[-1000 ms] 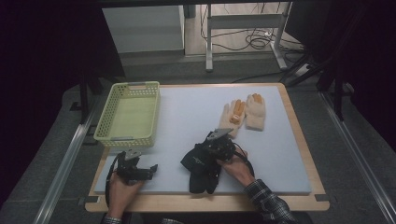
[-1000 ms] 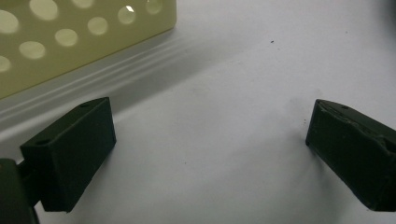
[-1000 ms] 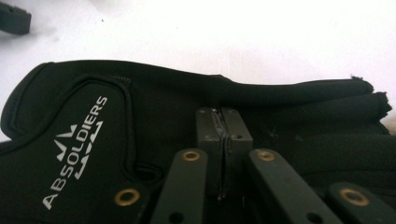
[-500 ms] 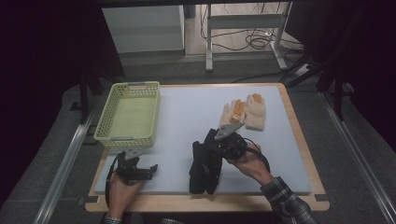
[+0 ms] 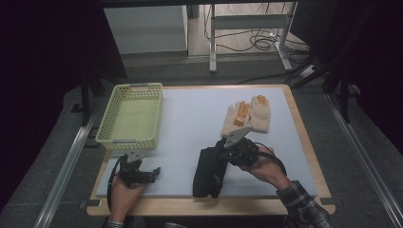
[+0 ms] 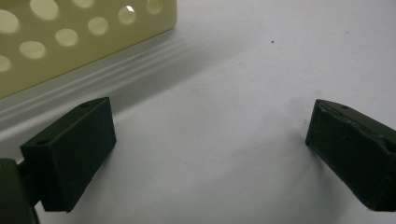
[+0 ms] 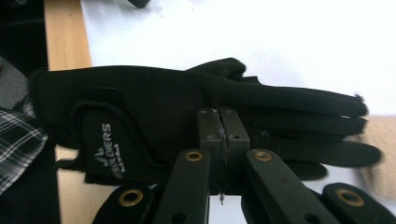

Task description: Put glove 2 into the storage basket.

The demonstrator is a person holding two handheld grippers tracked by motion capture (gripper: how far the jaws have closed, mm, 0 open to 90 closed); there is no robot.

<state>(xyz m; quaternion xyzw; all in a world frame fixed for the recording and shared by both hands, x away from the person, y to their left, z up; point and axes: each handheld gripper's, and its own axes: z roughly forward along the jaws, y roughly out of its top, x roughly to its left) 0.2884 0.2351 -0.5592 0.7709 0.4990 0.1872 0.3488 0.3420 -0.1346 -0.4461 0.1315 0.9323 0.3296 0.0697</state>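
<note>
A black glove [image 7: 187, 107] is pinched by the closed right hand-held gripper [image 7: 222, 135] near the table's [image 5: 190, 118] front edge. The left hand-held gripper [image 6: 208, 154] is held wide open, empty, just before the yellow-green basket [image 5: 130, 116].

A lab: dark surrounds, rig rails [image 5: 66, 166], floor cables [image 5: 259, 40], white table [image 5: 190, 114]

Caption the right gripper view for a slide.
Right gripper, jaws shut, pinching a black glove lying on the white table.
</note>
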